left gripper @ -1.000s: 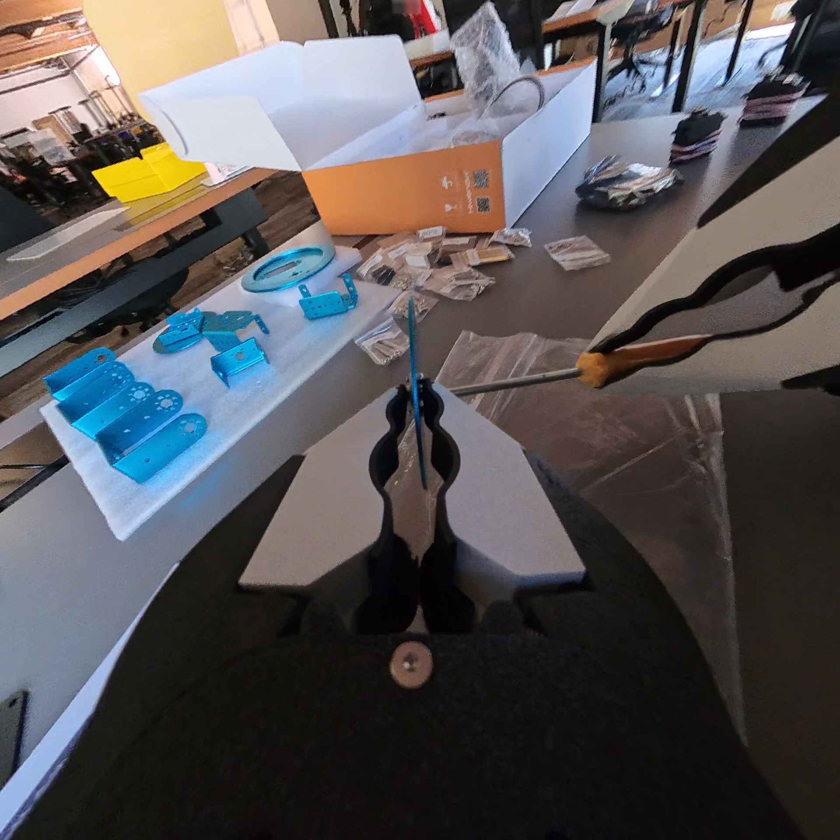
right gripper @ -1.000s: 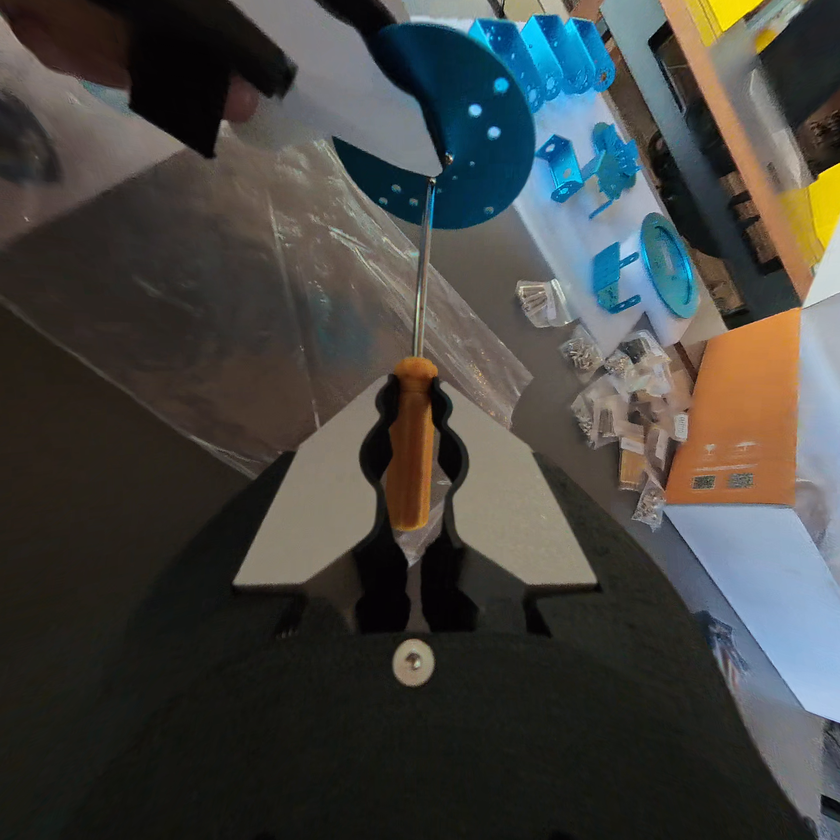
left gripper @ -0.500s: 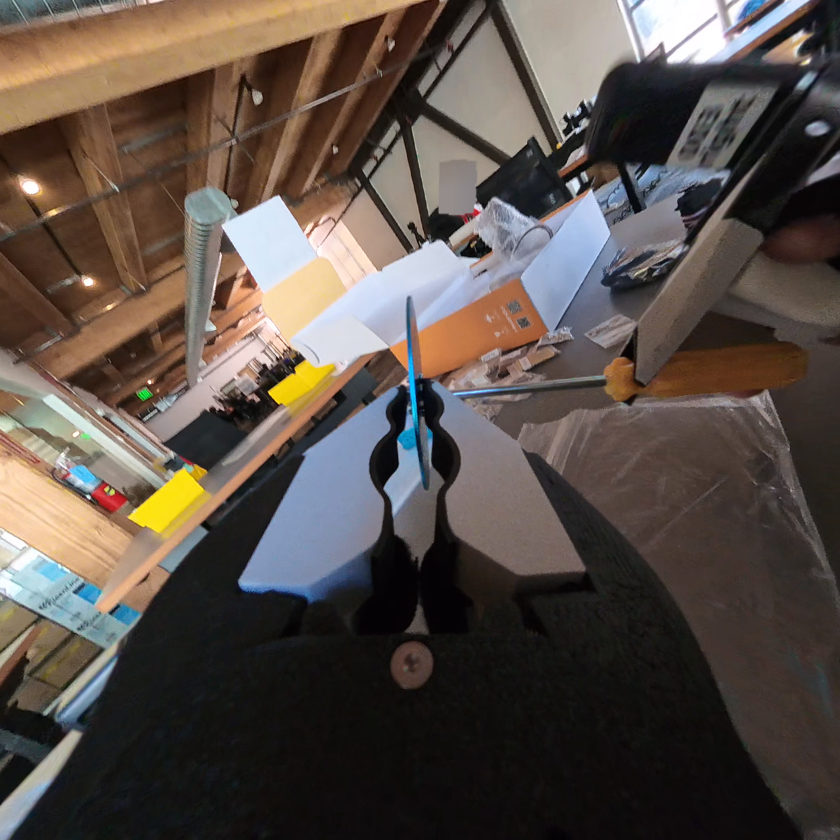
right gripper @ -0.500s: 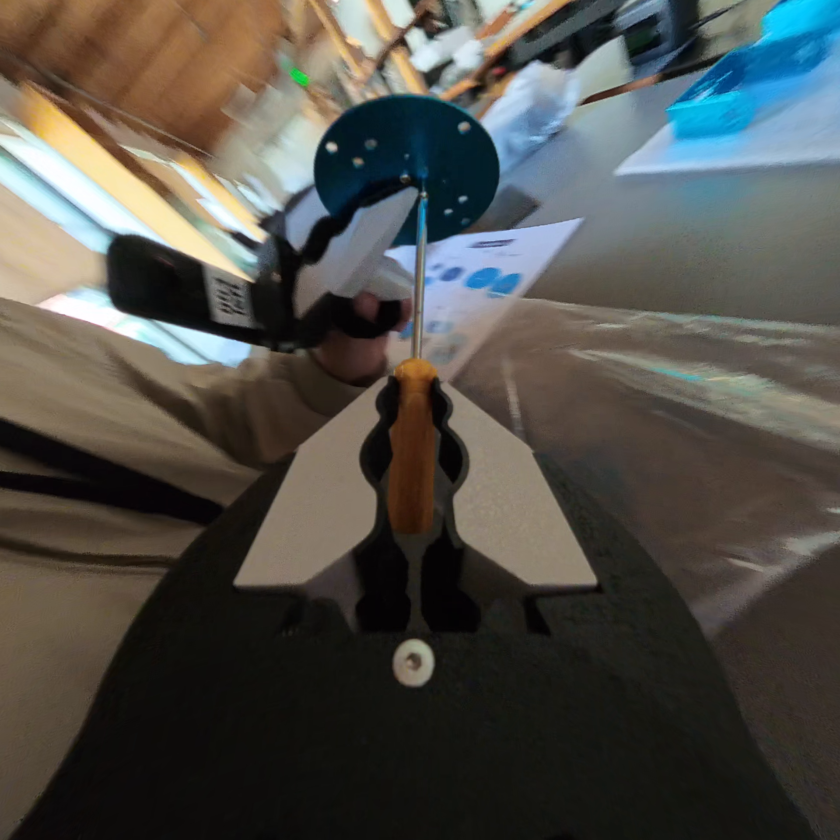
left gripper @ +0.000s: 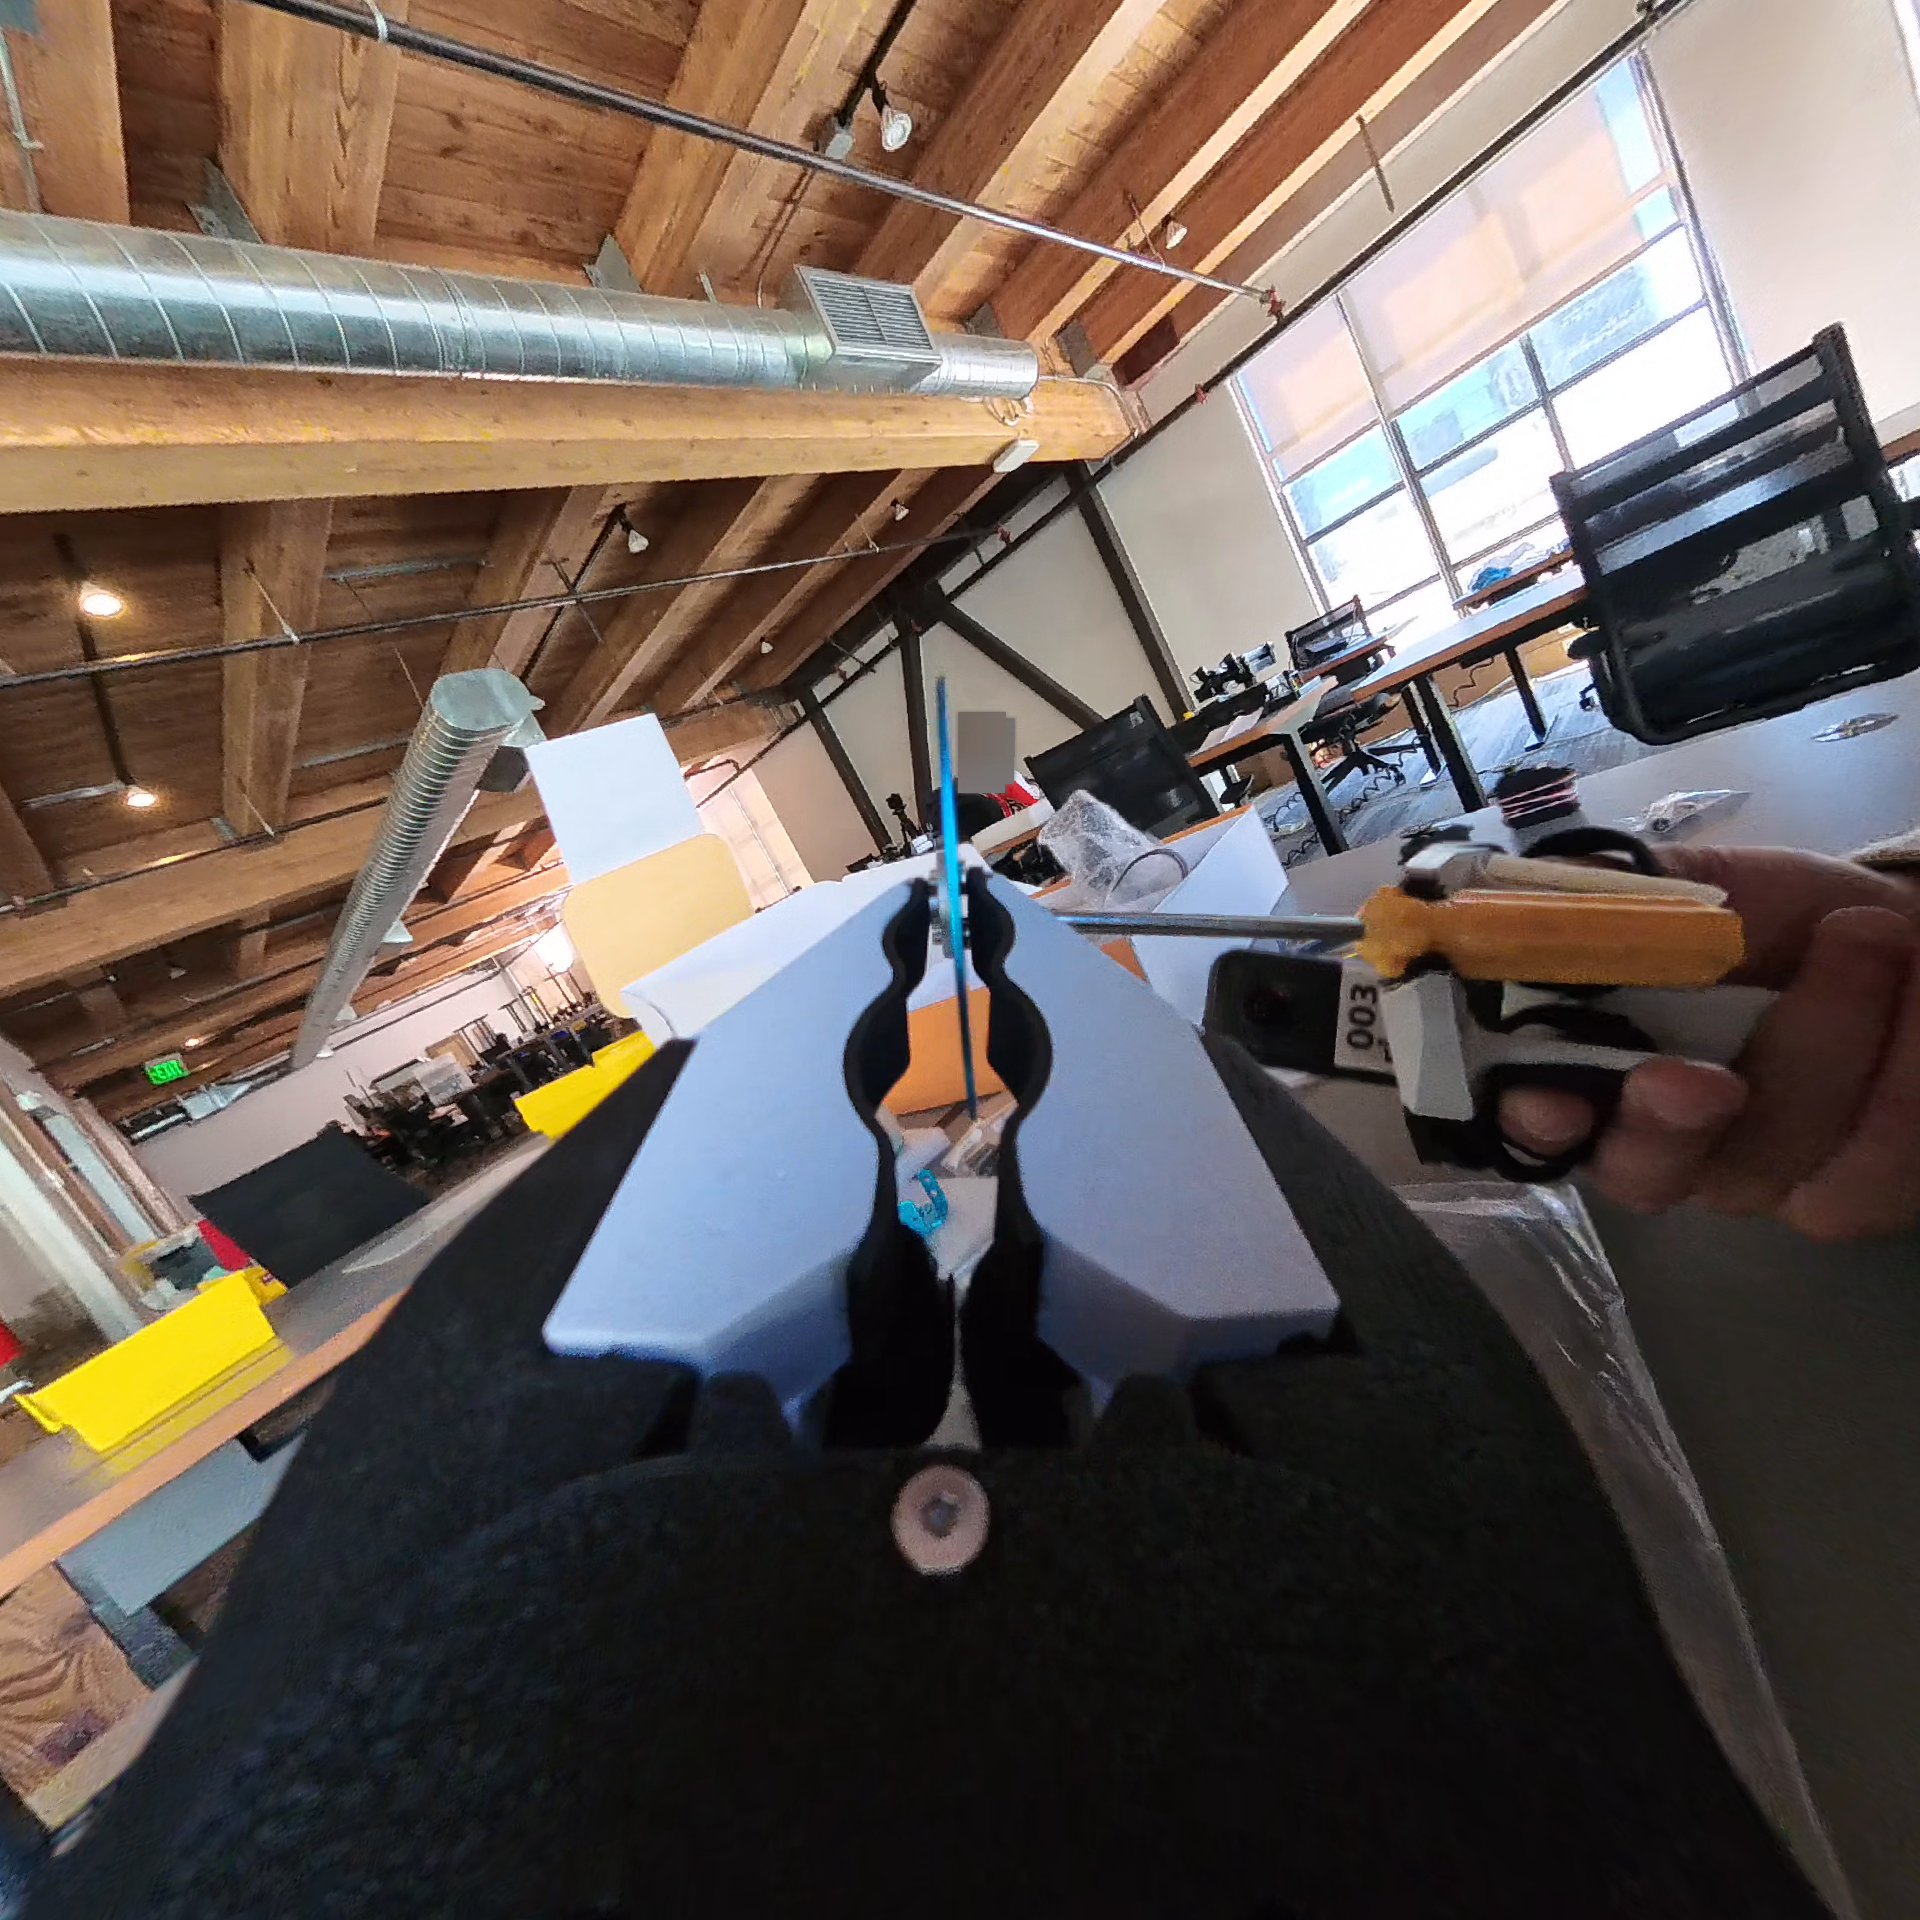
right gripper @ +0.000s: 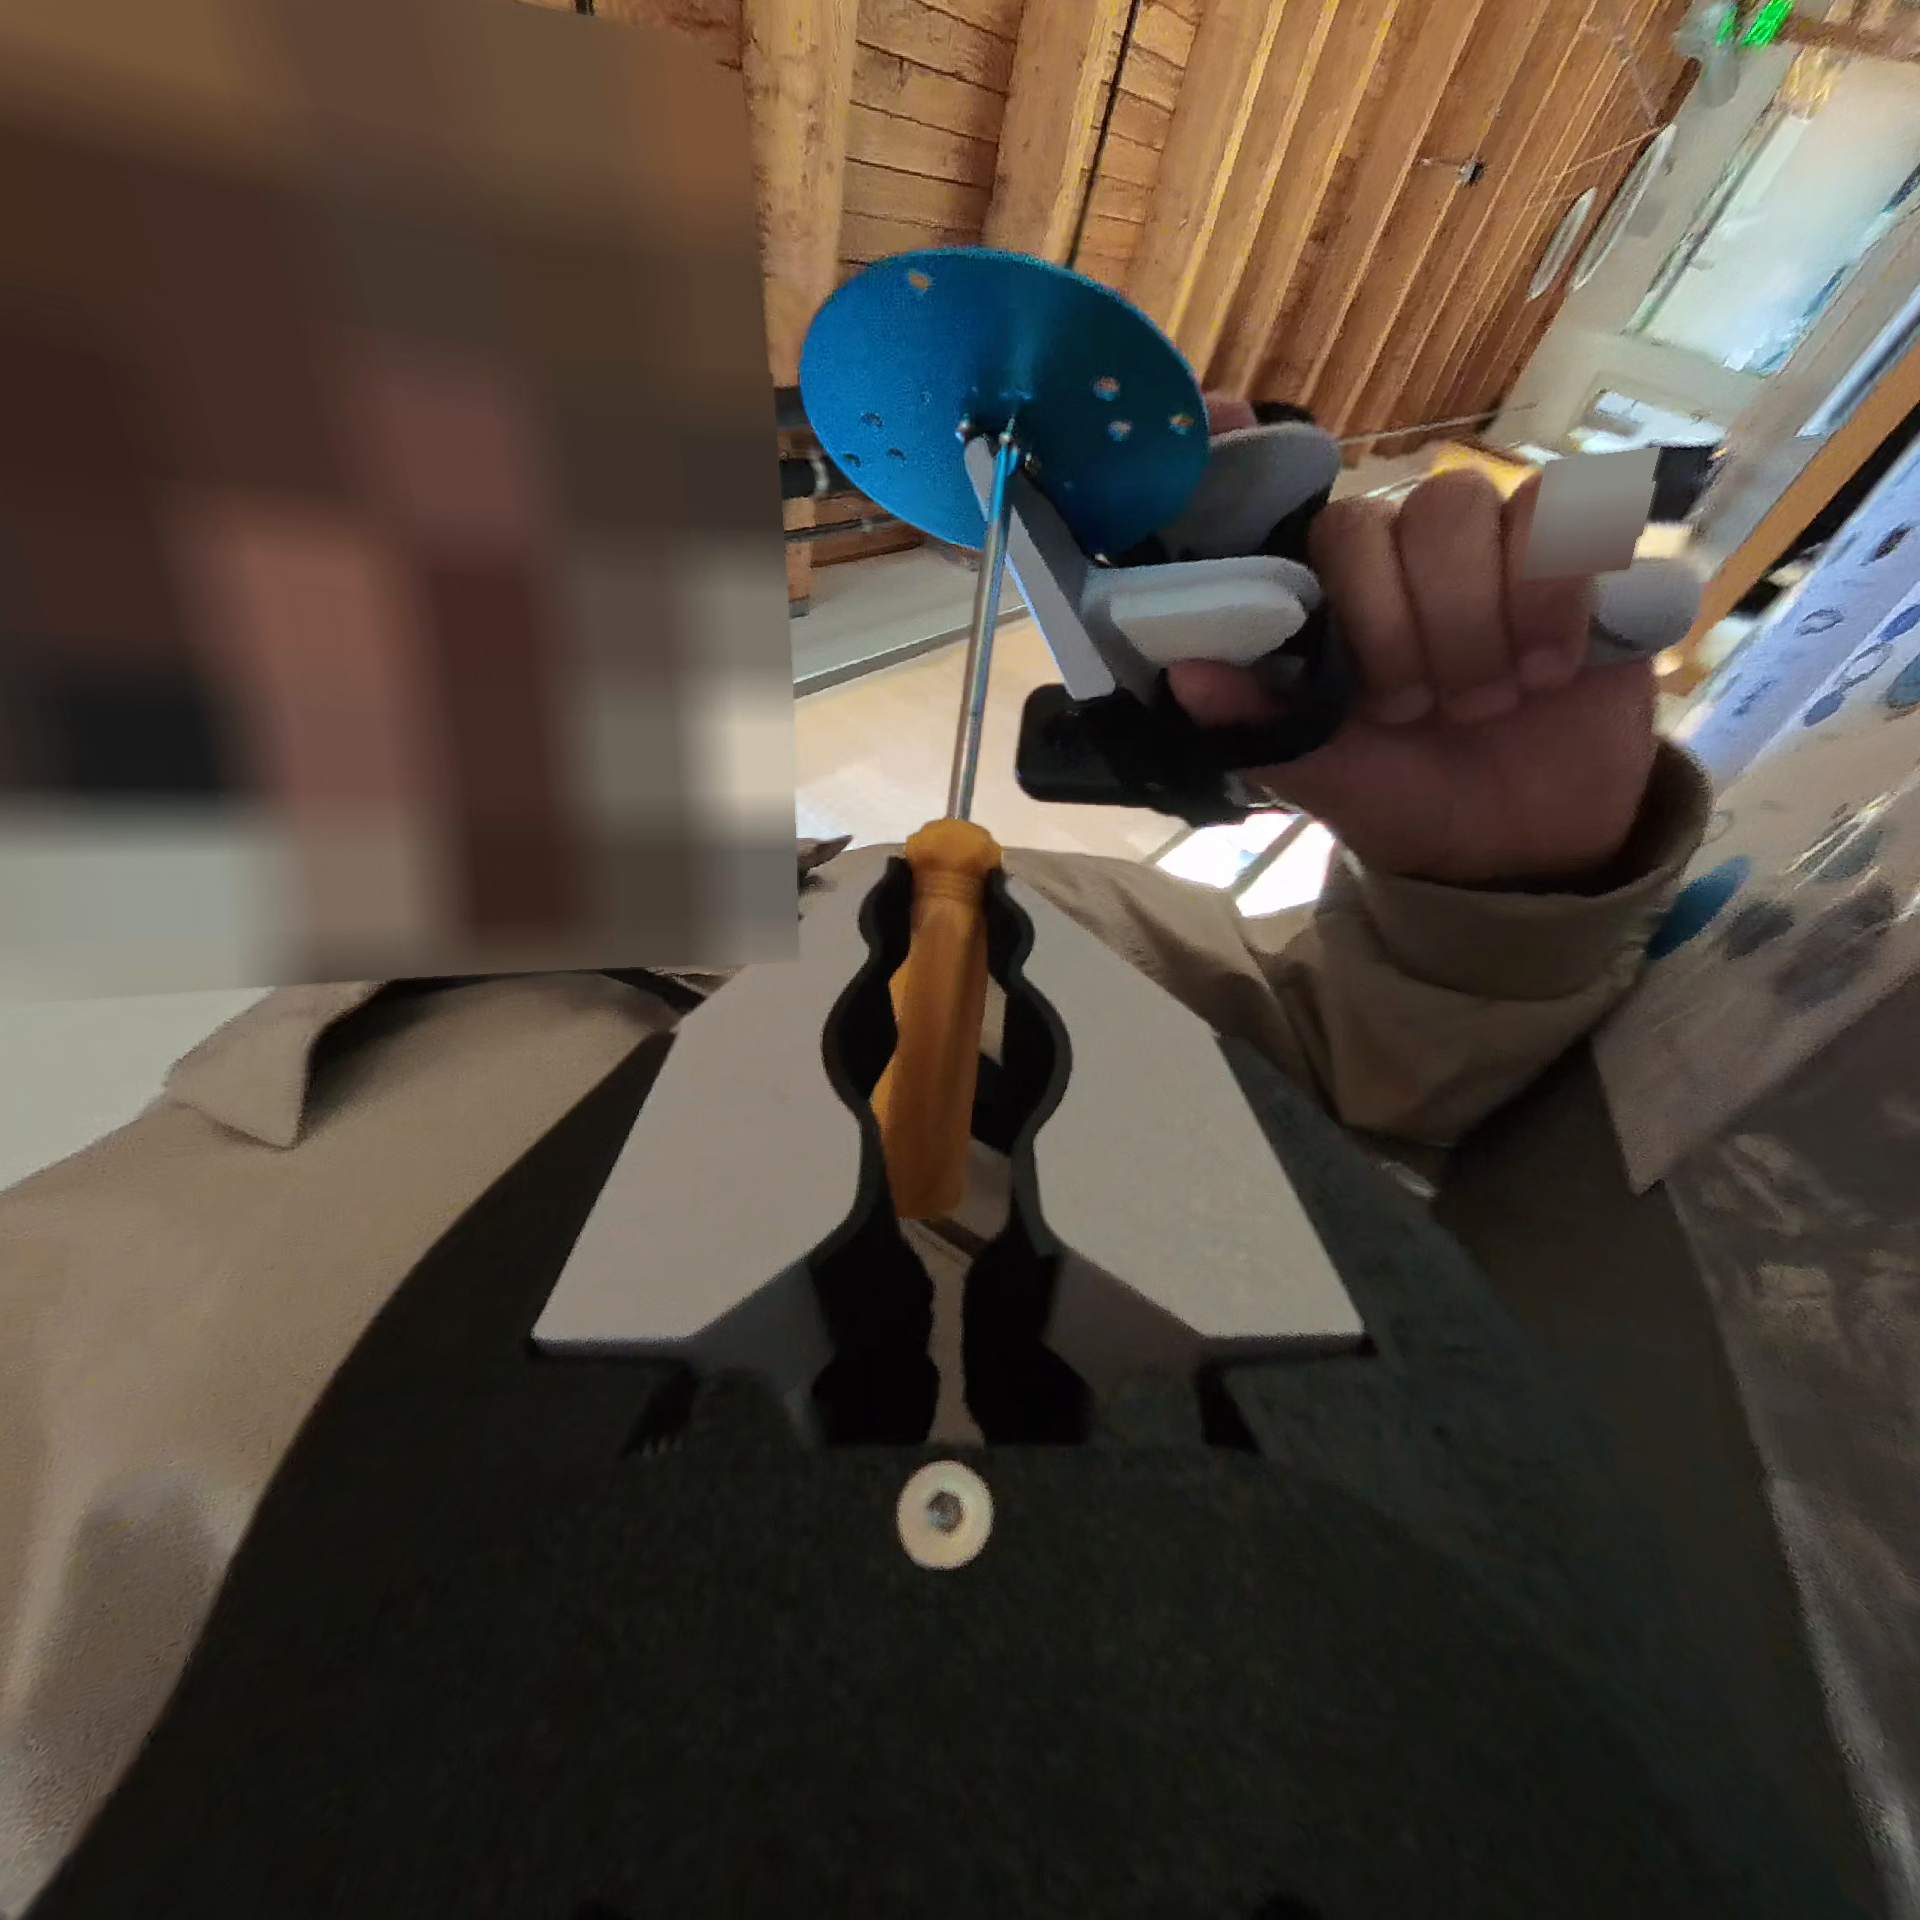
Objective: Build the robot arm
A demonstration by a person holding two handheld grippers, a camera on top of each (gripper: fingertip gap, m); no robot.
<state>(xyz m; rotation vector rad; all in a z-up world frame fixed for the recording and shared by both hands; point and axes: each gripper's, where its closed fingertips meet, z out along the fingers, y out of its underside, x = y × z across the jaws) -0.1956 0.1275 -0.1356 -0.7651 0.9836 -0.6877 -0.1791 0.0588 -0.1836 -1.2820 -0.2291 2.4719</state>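
Left side first: the left tool (left gripper: 951, 914) is raised off the desk (left gripper: 1766, 1351) and clenched on a thin blue disc (left gripper: 954, 894), which looks edge-on from its own camera, pinched right at the fingertips. From the right wrist camera that same disc (right gripper: 1003, 410) shows its flat round face with small holes, and a hand (right gripper: 1475, 686) in a beige sleeve grips the left tool's handle. Moving right, the screwdriver's (left gripper: 1455, 940) metal shaft runs sideways to the disc, tip touching it near the centre. The right tool (right gripper: 945, 883) is clamped on the screwdriver's orange handle (right gripper: 935, 1029). Farther right, clear plastic sheet (left gripper: 1621, 1455) lies on the desk. An orange and white box (left gripper: 1195, 914) sits behind the tools.
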